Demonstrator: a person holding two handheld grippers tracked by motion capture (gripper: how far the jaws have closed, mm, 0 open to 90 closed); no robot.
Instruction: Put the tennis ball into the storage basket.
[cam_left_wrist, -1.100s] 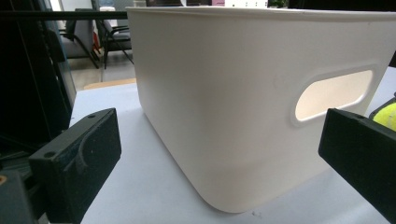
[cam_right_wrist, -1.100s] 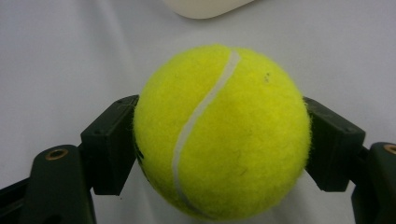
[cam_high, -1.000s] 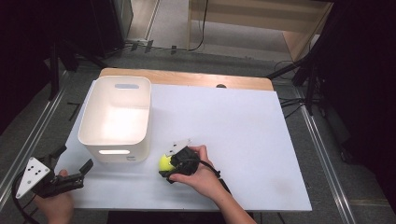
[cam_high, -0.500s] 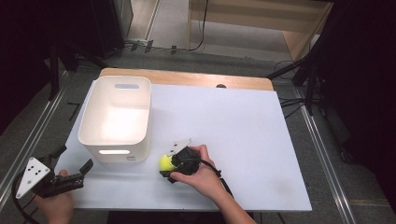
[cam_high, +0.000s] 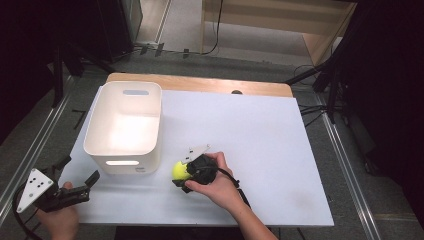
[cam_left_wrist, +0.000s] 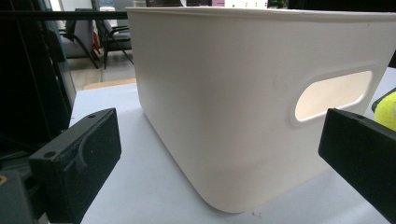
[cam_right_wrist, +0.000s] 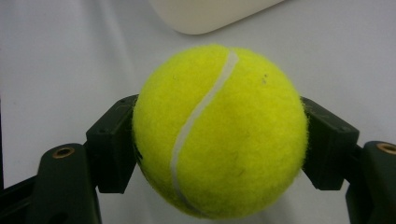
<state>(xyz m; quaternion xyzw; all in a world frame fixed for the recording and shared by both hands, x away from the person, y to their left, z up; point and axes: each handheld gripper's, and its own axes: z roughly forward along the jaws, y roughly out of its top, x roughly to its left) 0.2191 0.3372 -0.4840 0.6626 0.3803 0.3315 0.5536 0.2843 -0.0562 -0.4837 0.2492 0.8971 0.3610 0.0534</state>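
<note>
The white bin stood at the left of the bench, its inside bare as far as the high view showed. Just beside its near right corner, the right gripper had its jaws clenched on the tennis ball, low over the bench. The person's hand hid most of that gripper. The left gripper waited at the bench's near left edge, jaws spread wide and holding nothing.

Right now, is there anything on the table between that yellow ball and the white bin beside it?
Nothing visible. The right tongs grip the tennis ball just right of the white bin, with bare table between. Only the bin's near wall must be cleared.
</note>
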